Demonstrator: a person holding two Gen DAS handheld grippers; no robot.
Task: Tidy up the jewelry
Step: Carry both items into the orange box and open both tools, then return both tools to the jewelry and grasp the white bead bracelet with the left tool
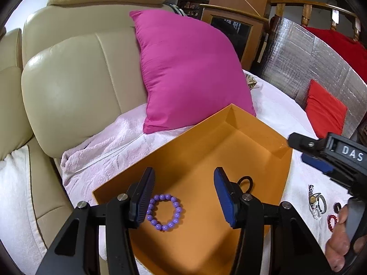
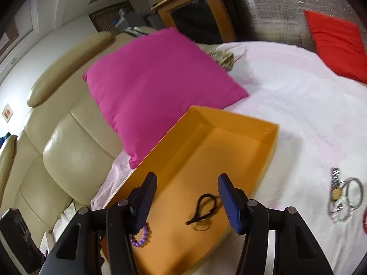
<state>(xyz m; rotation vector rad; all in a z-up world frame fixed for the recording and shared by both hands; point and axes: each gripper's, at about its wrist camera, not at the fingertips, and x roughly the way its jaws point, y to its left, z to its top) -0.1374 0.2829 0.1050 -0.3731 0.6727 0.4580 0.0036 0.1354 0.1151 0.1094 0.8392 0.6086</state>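
An orange box (image 1: pixel 252 137) lies open on the white blanket; it also shows in the right wrist view (image 2: pixel 270 142). Inside lie a purple bead bracelet (image 1: pixel 164 213), also seen partly hidden behind a finger (image 2: pixel 141 237), and a black cord loop (image 1: pixel 246 182) (image 2: pixel 204 207). My left gripper (image 1: pixel 183 197) is open and empty above the box. My right gripper (image 2: pixel 187 202) is open and empty above the box; its body shows in the left wrist view (image 1: pixel 332 158). A watch and rings pile (image 1: pixel 316 202) (image 2: pixel 341 194) and a red bead bracelet (image 1: pixel 332 222) (image 2: pixel 364 220) lie on the blanket right of the box.
A pink cushion (image 1: pixel 190 73) (image 2: pixel 156 87) leans on the cream sofa (image 1: pixel 75 80) behind the box. A red cushion (image 1: pixel 325 110) (image 2: pixel 337 41) rests against a silver foil panel (image 1: pixel 309 57) at the far right. A crumpled cloth (image 2: pixel 223 57) lies behind the pink cushion.
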